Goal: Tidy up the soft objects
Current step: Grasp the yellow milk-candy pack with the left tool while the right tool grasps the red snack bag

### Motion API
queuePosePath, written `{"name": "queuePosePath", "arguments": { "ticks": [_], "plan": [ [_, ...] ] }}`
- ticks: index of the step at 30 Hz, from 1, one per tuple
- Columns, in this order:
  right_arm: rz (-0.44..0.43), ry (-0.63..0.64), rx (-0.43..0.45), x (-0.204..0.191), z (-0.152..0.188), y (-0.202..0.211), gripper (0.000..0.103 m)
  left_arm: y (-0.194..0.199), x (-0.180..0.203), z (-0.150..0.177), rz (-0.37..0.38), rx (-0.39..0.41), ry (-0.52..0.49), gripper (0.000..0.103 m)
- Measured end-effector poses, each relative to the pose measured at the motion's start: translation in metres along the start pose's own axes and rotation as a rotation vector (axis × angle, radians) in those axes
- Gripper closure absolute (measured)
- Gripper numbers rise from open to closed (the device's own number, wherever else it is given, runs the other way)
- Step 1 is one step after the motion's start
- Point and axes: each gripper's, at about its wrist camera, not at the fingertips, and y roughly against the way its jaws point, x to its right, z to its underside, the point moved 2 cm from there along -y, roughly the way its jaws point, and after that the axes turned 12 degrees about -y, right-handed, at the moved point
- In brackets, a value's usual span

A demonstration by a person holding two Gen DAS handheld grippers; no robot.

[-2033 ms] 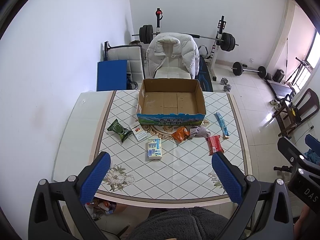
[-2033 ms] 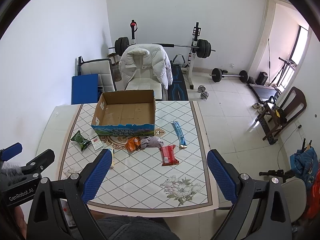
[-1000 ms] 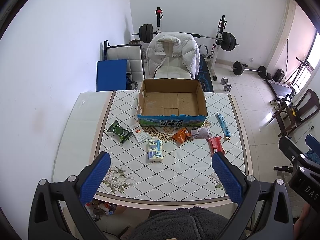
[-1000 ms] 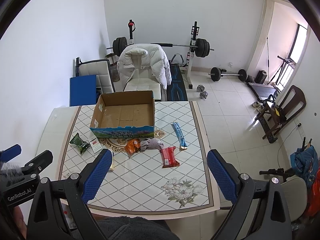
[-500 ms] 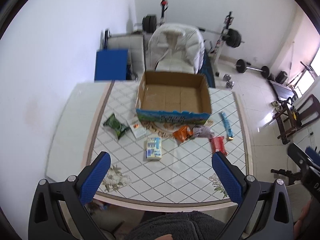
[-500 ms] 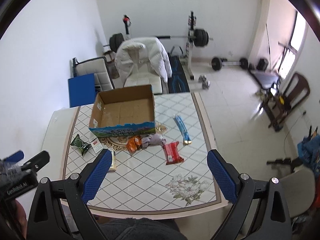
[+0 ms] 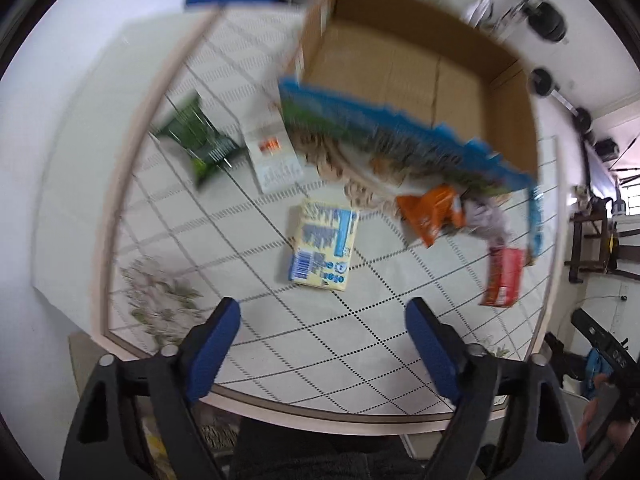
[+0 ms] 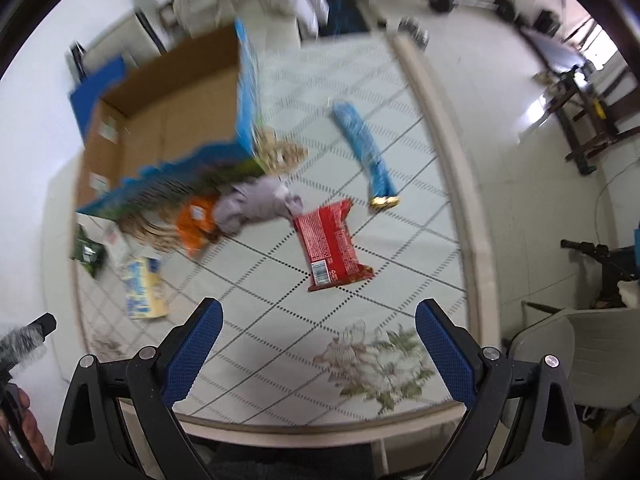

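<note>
Left claw [image 7: 323, 314] and right claw [image 8: 318, 316]: fingers spread apart, nothing held, above near edge of bench [image 8: 472, 240]. Yellow pack [image 7: 323, 249] ahead of left claw. Red pack [image 8: 331, 245] ahead of right claw. Beyond: orange pack [image 7: 432, 212], grey cloth [image 8: 256, 202], blue stick pack [image 8: 364, 150], green pack [image 7: 194, 140]. Farthest: open cardboard box [image 7: 416, 76], blurred.

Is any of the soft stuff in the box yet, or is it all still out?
Nothing is packed so far: the cardboard box looks empty. Both the left gripper and right gripper are open, holding nothing. Left to do: the yellow pack, red packet, orange bag, grey cloth, green packet and blue wrapper lie on the table.
</note>
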Motion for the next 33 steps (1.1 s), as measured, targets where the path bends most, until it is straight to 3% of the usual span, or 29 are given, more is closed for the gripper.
{"name": "queuePosePath", "arguments": {
  "ticks": [4, 9, 16, 18, 20, 21, 22, 28, 33],
  "plan": [
    [0.041, -0.003, -0.133, -0.008, -0.023, -0.081, 0.004, -0.057, 0.006, -0.024, -0.016, -0.088, -0.013, 0.025],
    [0.094, -0.007, -0.229, -0.012, -0.037, -0.141, 0.004, -0.119, 0.008, -0.045, -0.017, -0.197, -0.029, 0.025],
    [0.122, -0.002, -0.298, -0.020, -0.039, -0.178, 0.005, -0.173, -0.003, -0.055, -0.049, -0.304, -0.052, 0.025],
    [0.132, 0.003, -0.317, -0.022, -0.037, -0.187, 0.009, -0.182, -0.006, -0.054, -0.062, -0.308, -0.056, 0.038],
    [0.185, 0.021, -0.324, -0.023, -0.032, -0.193, 0.023, -0.184, -0.008, -0.051, -0.066, -0.291, -0.045, 0.041],
    [0.216, 0.035, -0.307, -0.024, -0.029, -0.195, 0.040, -0.183, -0.008, -0.049, -0.081, -0.279, -0.050, 0.041],
    [0.235, 0.048, -0.288, -0.024, -0.027, -0.195, 0.049, -0.180, -0.007, -0.046, -0.103, -0.260, -0.061, 0.041],
    [0.145, 0.022, -0.340, -0.016, 0.003, -0.197, 0.055, -0.155, 0.004, -0.016, -0.100, -0.208, -0.069, 0.041],
    [0.016, 0.058, -0.340, -0.023, 0.038, -0.164, 0.056, -0.105, 0.024, 0.012, -0.033, -0.127, -0.077, 0.041]
  ]
}}
